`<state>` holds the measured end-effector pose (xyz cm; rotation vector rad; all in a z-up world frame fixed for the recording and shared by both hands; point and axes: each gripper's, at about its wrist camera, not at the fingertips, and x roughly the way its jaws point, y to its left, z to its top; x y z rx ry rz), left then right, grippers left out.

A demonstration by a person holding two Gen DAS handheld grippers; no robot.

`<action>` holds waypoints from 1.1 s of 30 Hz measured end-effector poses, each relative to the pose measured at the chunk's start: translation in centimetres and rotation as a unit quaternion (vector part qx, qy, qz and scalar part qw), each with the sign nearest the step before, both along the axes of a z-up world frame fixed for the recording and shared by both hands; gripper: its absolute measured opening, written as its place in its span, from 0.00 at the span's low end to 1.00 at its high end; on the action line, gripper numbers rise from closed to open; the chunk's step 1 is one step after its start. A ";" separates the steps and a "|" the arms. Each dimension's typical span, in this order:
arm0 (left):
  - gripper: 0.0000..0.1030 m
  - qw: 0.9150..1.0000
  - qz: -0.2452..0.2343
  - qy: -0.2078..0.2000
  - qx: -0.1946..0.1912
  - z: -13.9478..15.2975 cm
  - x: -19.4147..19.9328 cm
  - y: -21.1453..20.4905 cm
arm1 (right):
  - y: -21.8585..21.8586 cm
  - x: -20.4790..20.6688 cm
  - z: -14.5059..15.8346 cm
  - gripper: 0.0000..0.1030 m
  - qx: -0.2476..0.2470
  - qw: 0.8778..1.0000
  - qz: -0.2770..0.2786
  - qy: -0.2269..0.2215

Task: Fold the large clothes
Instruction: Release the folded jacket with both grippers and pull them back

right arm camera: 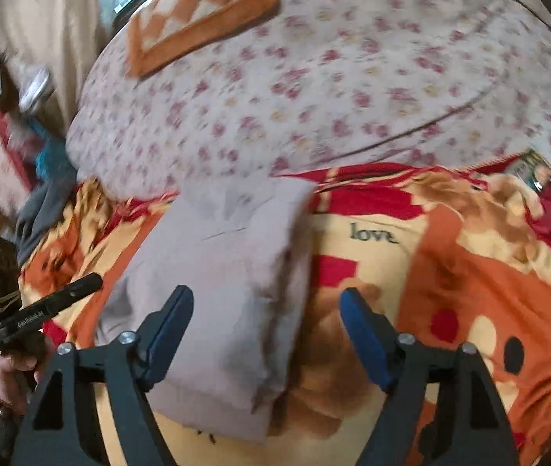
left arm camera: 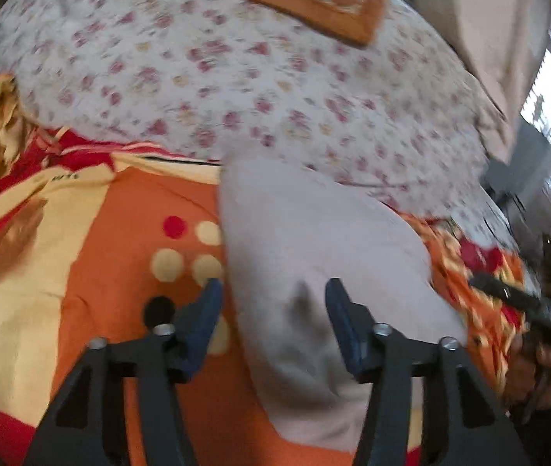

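1. Garment (right arm camera: 232, 291): pale grey-lilac, already folded to a narrow slab; lies on the orange blanket (right arm camera: 469, 272), its far end just short of the floral quilt (right arm camera: 314, 77).
2. Left gripper (left arm camera: 273, 303): jaws apart, empty; poised above the garment's near end.
3. Right gripper (right arm camera: 265, 310): jaws apart, empty; its left finger over the cloth, its right over bare blanket.
4. Step in hand, by judgement: a final fold or tidy; take both layers at a near corner, not the top layer alone; lift low; keep the edges square.
5. Right view alone shows the garment's straight long edge and squared far end, and the word "love" (right arm camera: 372, 234); left view shows a dark crease (left arm camera: 302, 306) near its claw; both frames are motion-blurred.
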<state>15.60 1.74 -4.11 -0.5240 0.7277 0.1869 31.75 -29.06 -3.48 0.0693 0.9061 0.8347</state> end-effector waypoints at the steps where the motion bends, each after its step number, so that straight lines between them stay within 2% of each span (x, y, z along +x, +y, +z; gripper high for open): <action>1: 0.49 0.999 -0.003 0.008 -0.033 -0.8 0.8 0.8 | -0.1 0.3 -0.4 0.79 0.008 1.000 -0.003 0.015; 4: 0.49 0.992 -0.020 0.036 -0.116 -3.7 2.3 1.8 | 0.8 1.0 -2.1 0.79 0.028 0.997 -0.001 0.065; 7: 0.52 0.988 -0.034 0.044 -0.147 -5.7 2.2 1.0 | 2.8 1.1 -4.4 0.79 0.022 0.994 0.028 0.104; 10: 0.58 0.991 -0.048 0.034 -0.124 -5.6 2.2 -0.2 | 5.0 1.2 -7.2 0.82 -0.009 0.989 0.056 0.137; 12: 0.56 0.993 -0.054 0.031 -0.105 -5.4 2.1 -0.8 | 5.4 1.2 -7.5 0.89 0.002 0.990 0.061 0.125; 13: 0.52 0.993 -0.048 0.028 -0.099 -5.4 1.9 -0.9 | 5.5 1.1 -7.6 0.90 0.002 0.990 0.064 0.125; 15: 0.23 0.996 -0.041 0.024 -0.077 -4.9 1.6 -1.1 | 6.0 0.8 -7.3 0.87 0.008 0.989 0.082 0.125; 17: 0.12 0.998 -0.041 0.017 -0.038 -3.5 1.1 -1.6 | 6.7 0.2 -6.7 0.77 0.022 0.982 0.119 0.143; 18: 0.10 0.999 -0.040 0.009 -0.028 -2.7 0.7 -1.6 | 7.0 -0.4 -6.2 0.77 0.027 0.980 0.130 0.146; 21: 0.10 1.000 -0.016 0.000 -0.021 -1.3 -1.3 -0.5 | 7.9 -1.9 -5.6 0.76 0.041 0.974 0.163 0.153; 22: 0.10 1.000 -0.003 0.001 -0.024 -1.2 -2.1 0.1 | 8.6 -2.7 -5.4 0.74 0.045 0.970 0.184 0.156; 23: 0.10 1.000 0.007 0.007 -0.030 -1.4 -2.5 0.7 | 9.0 -3.2 -5.2 0.68 0.040 0.969 0.194 0.148; 24: 0.13 0.999 0.008 0.017 -0.041 -1.9 -2.6 1.1 | 9.5 -3.5 -5.3 0.67 0.026 0.970 0.198 0.140; 26: 0.19 0.998 0.003 0.037 -0.056 -3.1 -2.3 1.3 | 9.7 -3.3 -5.6 0.67 0.014 0.973 0.184 0.142; 29: 0.27 0.997 -0.001 0.047 -0.057 -3.7 -2.0 0.7 | 8.2 -1.9 -5.3 0.67 0.023 0.976 0.146 0.160; 33: 0.28 0.996 0.000 0.050 -0.068 -3.6 -2.8 0.8 | 4.9 -0.3 -3.4 0.67 0.051 0.982 0.087 0.158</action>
